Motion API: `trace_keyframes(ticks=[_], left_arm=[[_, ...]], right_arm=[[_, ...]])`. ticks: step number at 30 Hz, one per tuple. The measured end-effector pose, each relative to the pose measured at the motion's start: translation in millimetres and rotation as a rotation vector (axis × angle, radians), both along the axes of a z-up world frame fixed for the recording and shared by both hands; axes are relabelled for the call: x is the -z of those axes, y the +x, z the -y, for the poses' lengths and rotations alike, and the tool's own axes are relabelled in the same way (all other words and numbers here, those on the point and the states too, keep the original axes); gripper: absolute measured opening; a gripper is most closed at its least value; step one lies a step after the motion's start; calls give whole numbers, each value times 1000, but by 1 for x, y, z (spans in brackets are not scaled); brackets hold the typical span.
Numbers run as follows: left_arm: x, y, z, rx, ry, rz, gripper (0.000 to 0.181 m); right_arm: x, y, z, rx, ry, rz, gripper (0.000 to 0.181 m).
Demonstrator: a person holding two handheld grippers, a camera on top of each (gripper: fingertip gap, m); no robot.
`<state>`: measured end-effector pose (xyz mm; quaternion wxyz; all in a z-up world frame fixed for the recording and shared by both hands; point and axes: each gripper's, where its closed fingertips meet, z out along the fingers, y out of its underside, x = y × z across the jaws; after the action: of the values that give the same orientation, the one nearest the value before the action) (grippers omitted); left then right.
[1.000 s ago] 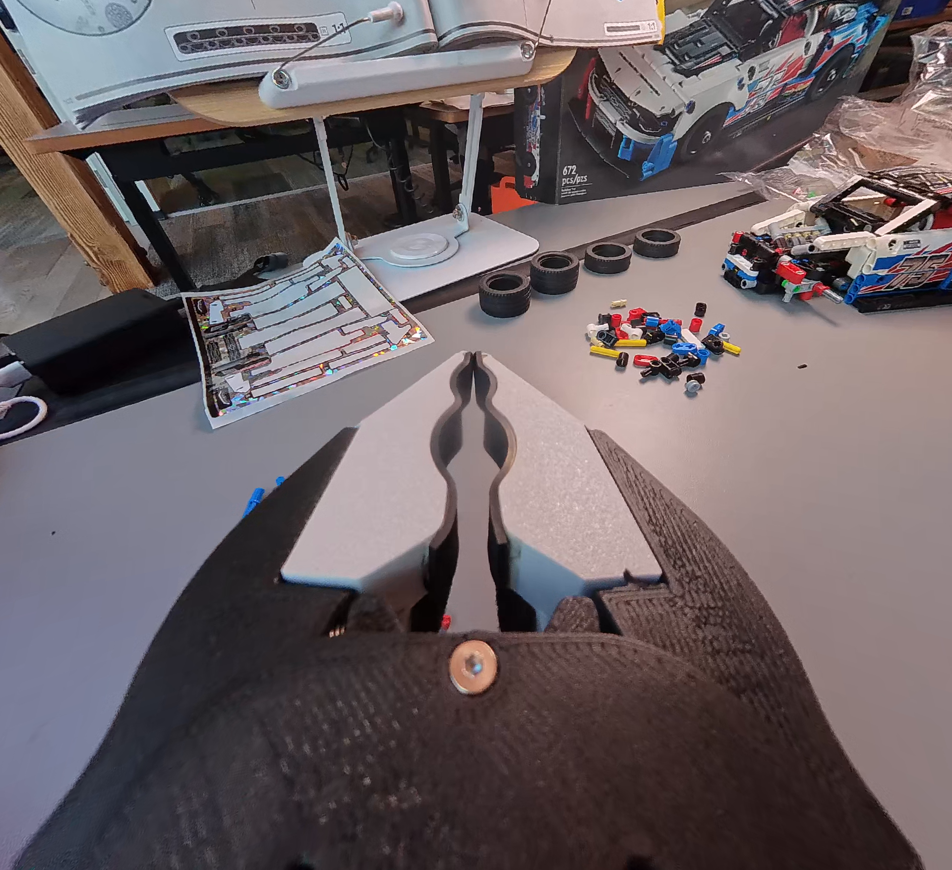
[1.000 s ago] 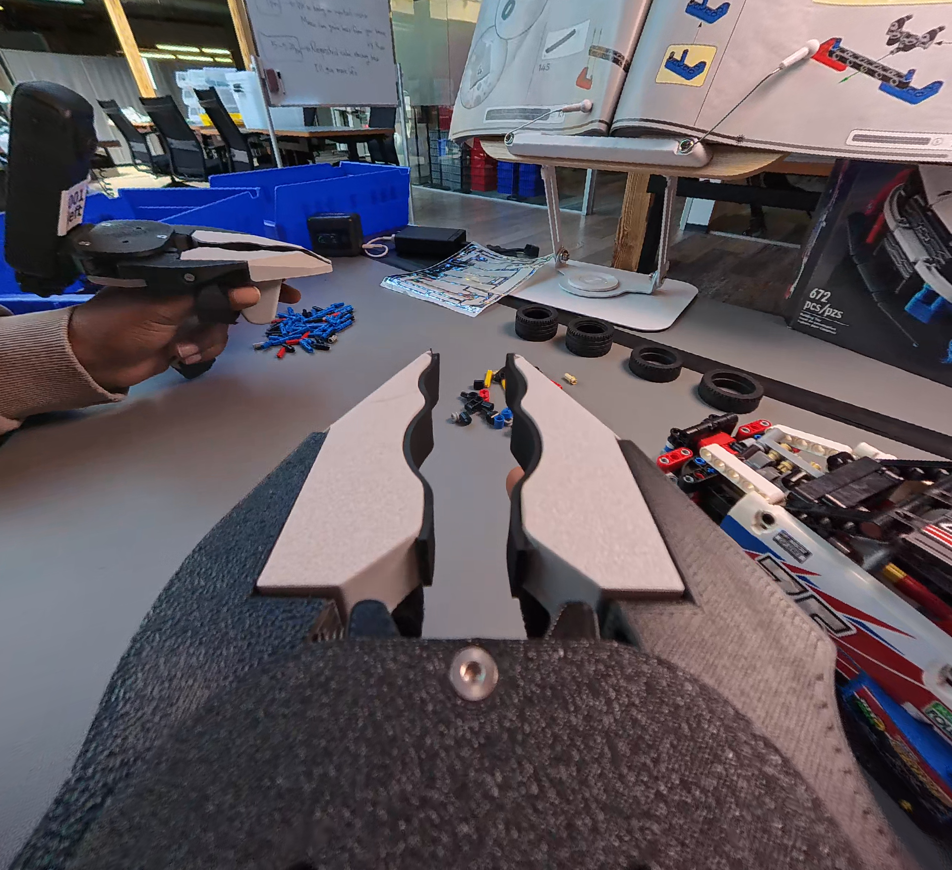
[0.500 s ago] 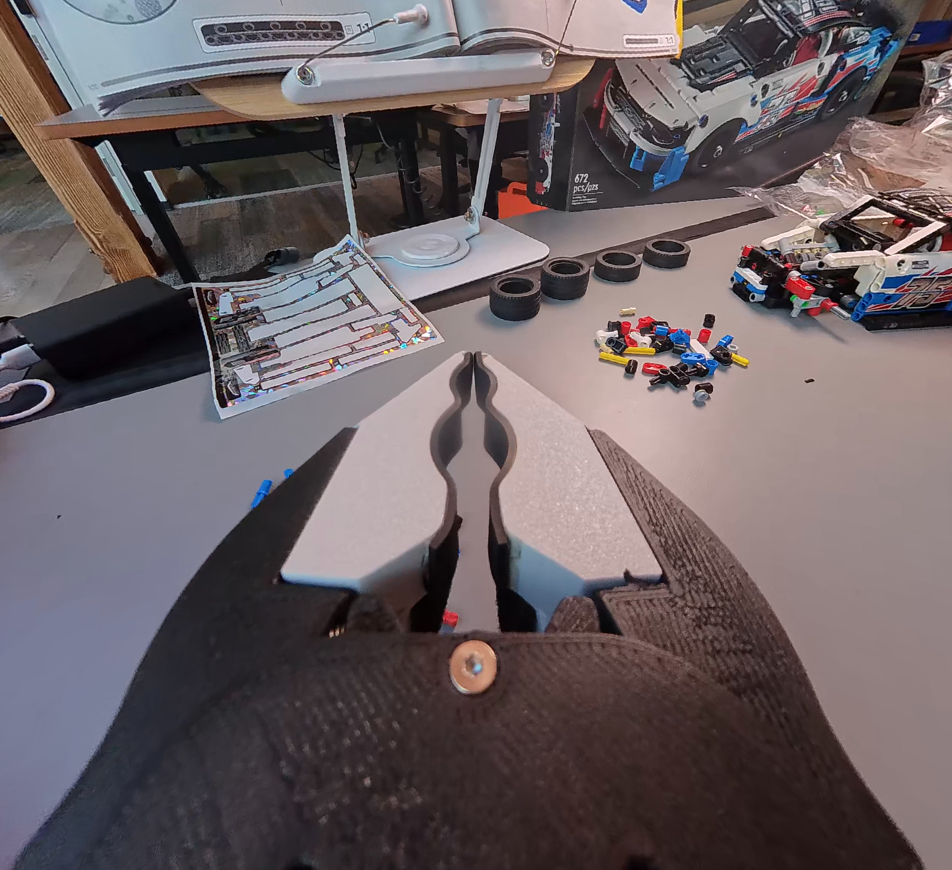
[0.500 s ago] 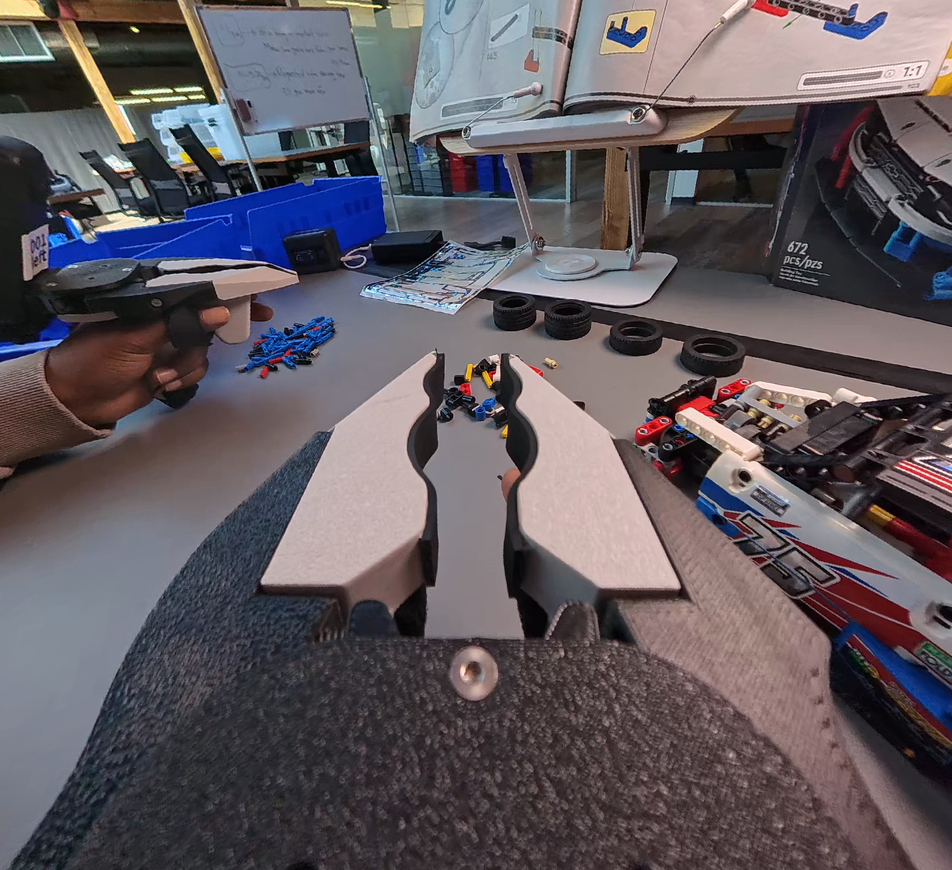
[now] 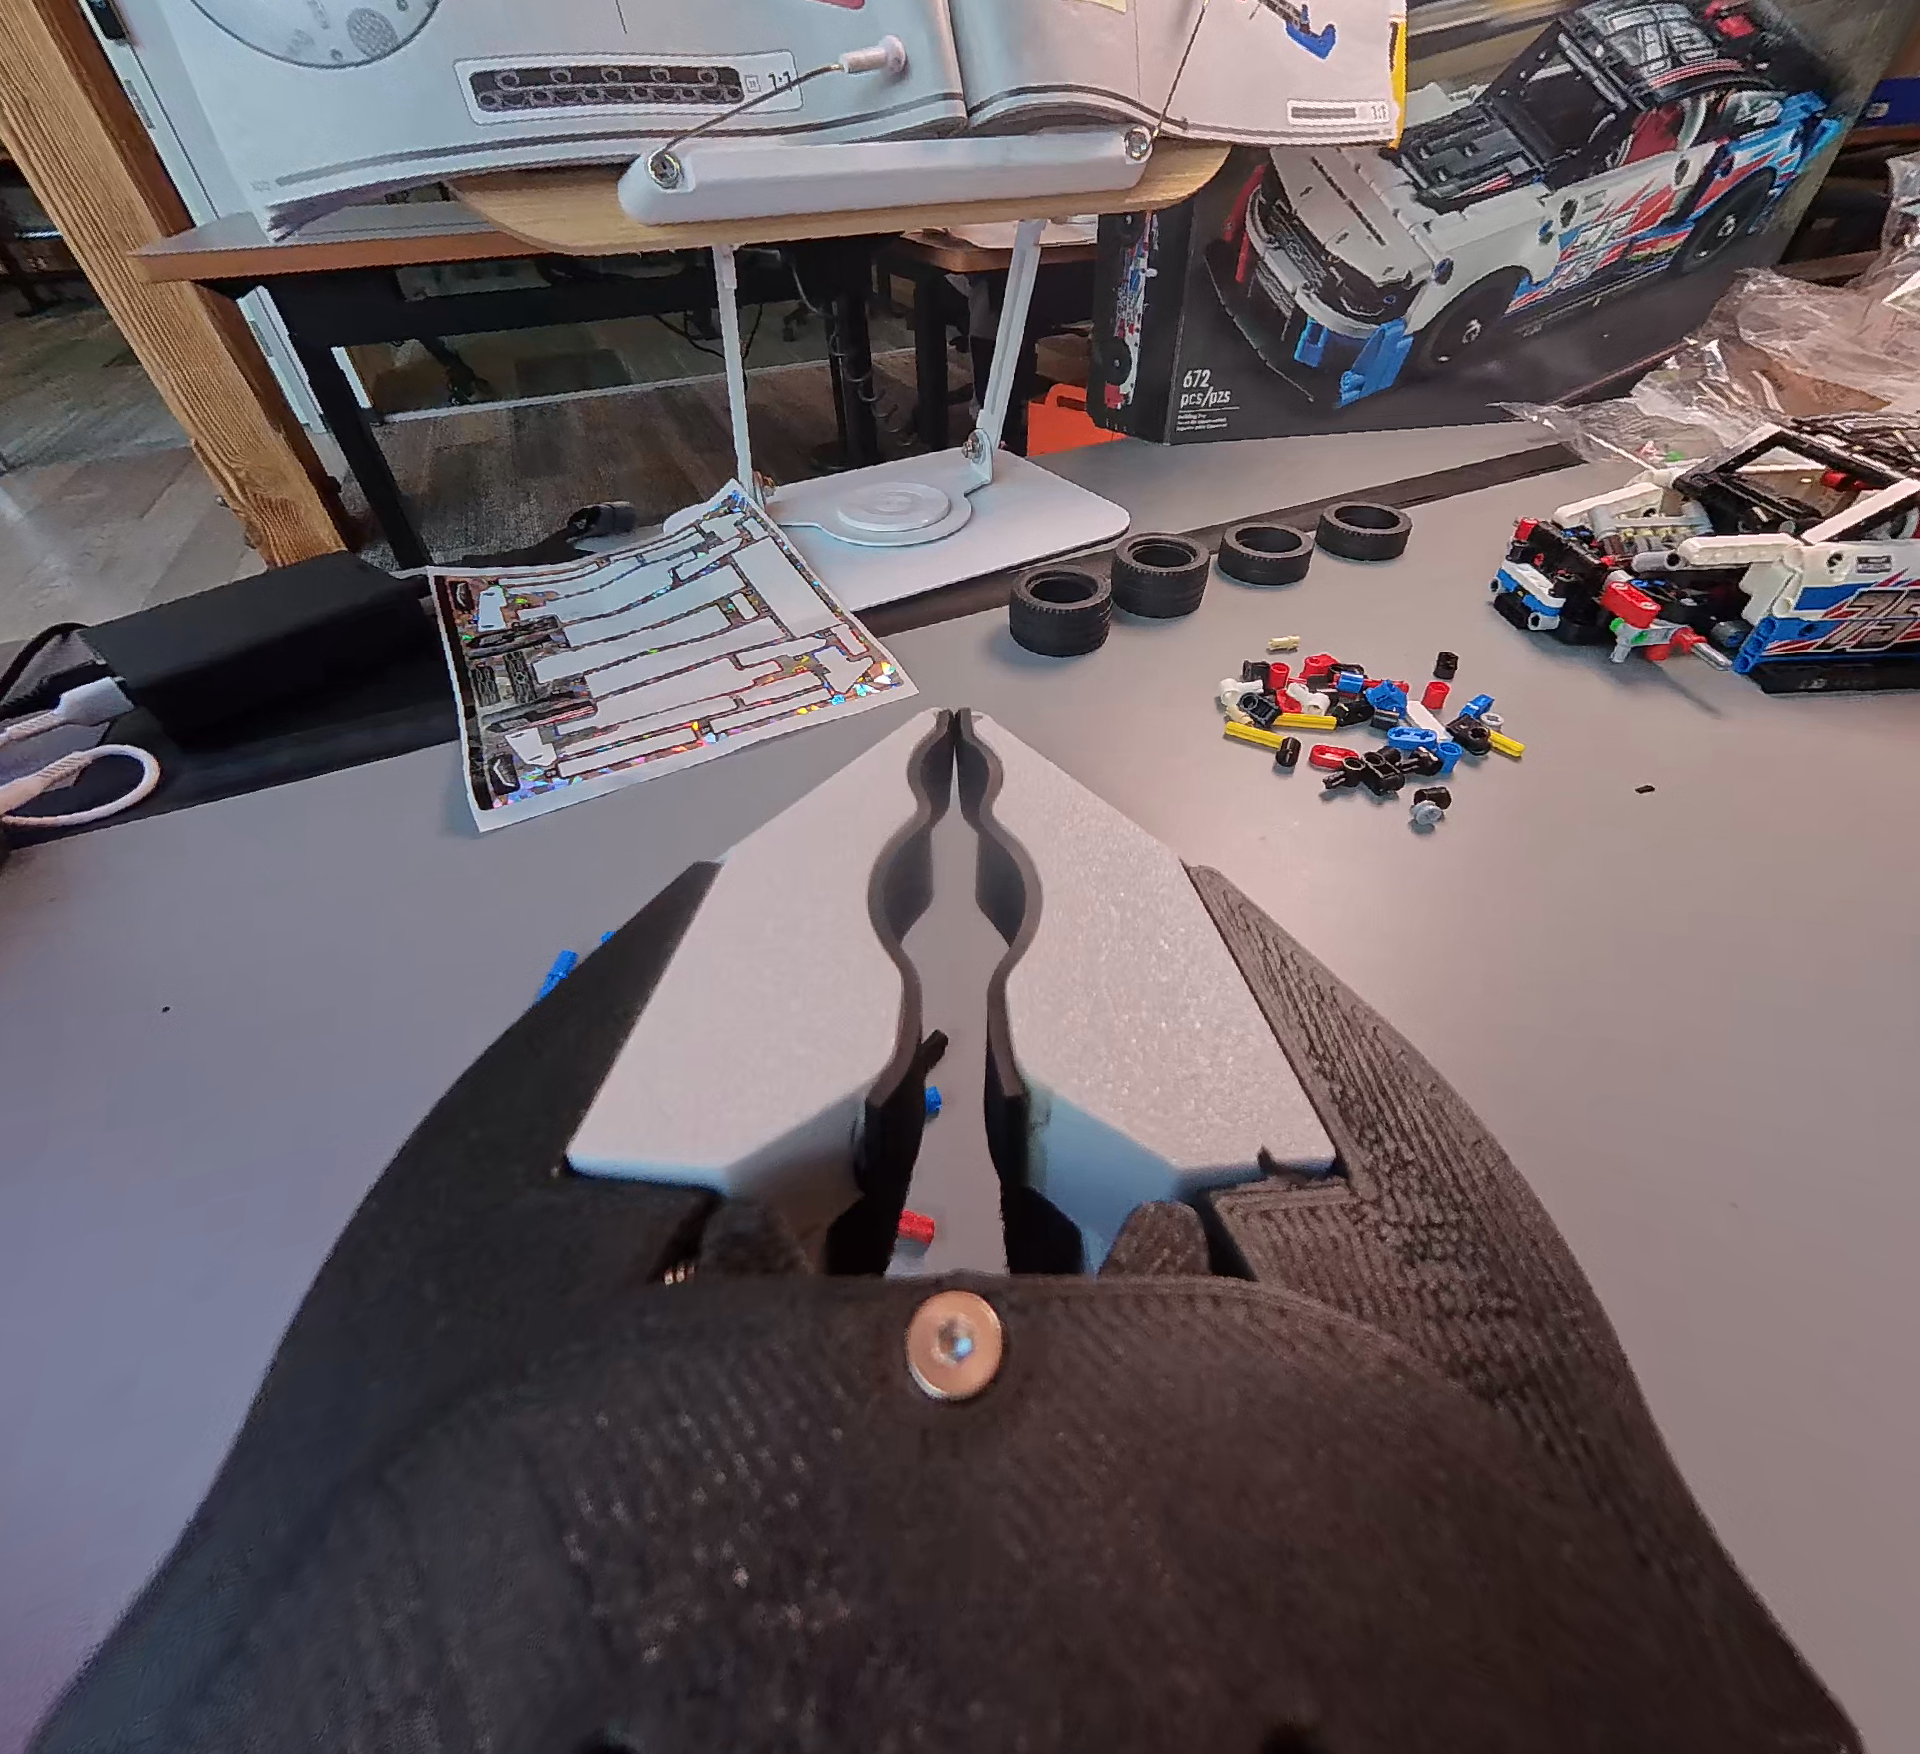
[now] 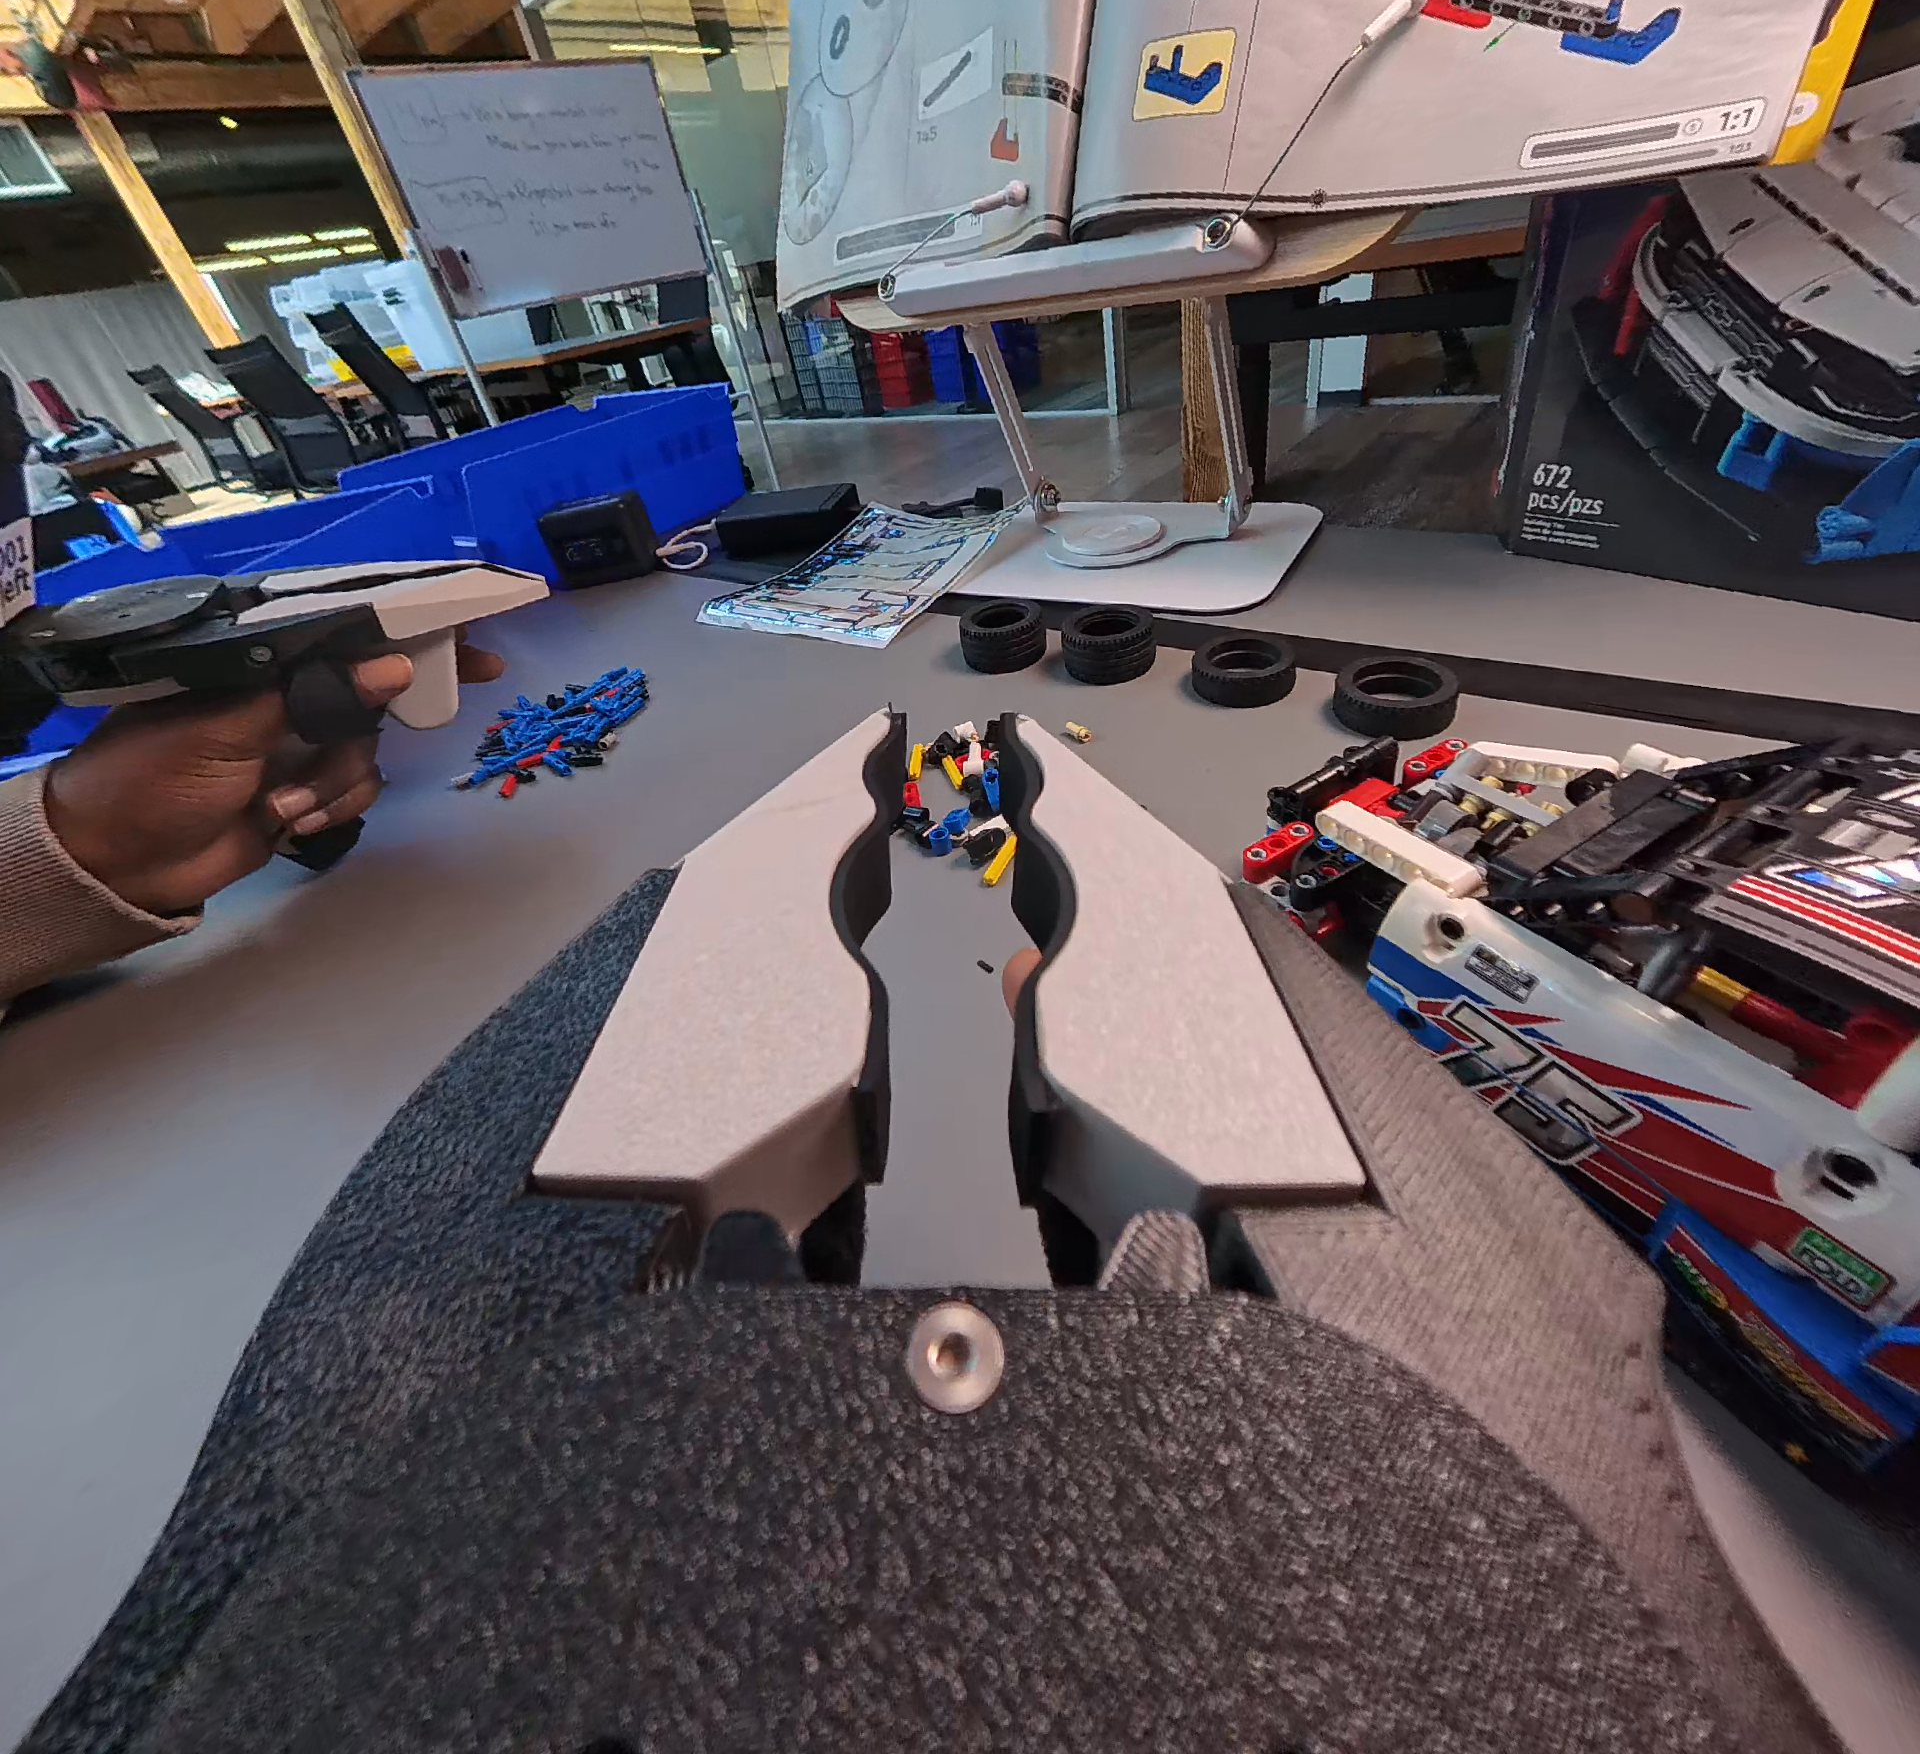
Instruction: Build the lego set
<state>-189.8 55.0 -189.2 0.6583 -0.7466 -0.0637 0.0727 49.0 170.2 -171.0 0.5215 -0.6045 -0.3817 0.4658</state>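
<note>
Right gripper (image 6: 948,725) sits partly open over the loose pieces (image 6: 956,795); left gripper (image 5: 954,717) pinched closed, empty. Pieces look tiny, hard, slippery: pinch them mid-body.

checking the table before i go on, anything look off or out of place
Mostly orderly. The sticker sheet lies askew, with one corner curling up off the table. A tiny black piece sits alone, apart from the mixed parts pile. The four tyres stand in a neat row.
</note>
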Motion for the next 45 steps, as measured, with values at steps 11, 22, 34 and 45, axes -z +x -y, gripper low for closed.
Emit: trace_keyframes(ticks=[11,22,34,45], left_arm=[[-24,-10,-8,-40,42,-46,0],[-194,-79,-139,1,208,-196,0],[-202,-164,-258,-151,71,-259,0],[-207,-168,-262,-160,80,-274,0]], right_arm=[[-5,-1,4,0,49,0,14],[2,-5,6,-11,84,46,14],[18,-13,14,-83,84,131,13],[21,-19,30,-132,168,176,12]])
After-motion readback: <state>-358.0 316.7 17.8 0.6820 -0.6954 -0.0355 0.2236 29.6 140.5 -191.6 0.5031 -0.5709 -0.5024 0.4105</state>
